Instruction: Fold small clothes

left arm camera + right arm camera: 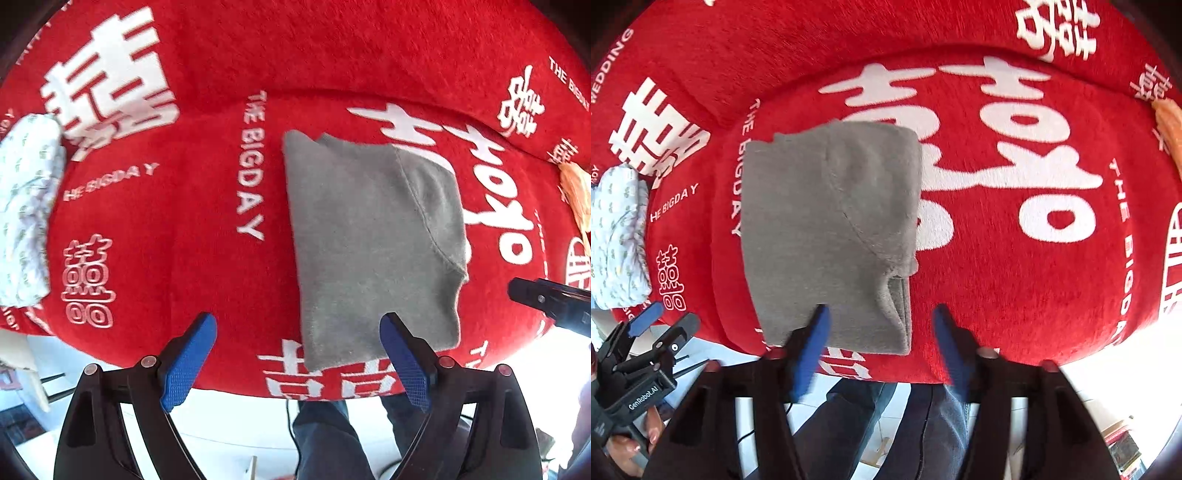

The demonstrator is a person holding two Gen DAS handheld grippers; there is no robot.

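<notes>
Grey folded garment (373, 243) lies on red cloth (192, 206); both grippers' jaws released.

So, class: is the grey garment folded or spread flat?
Folded. The grey garment lies as a compact rectangle on the red cloth, with a seamed layer doubled over on top.

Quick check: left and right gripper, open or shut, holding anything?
Left gripper: open, holding nothing, above the near edge of the folded grey knit garment.
Right gripper: open, holding nothing, above the same garment's near right corner.
</notes>
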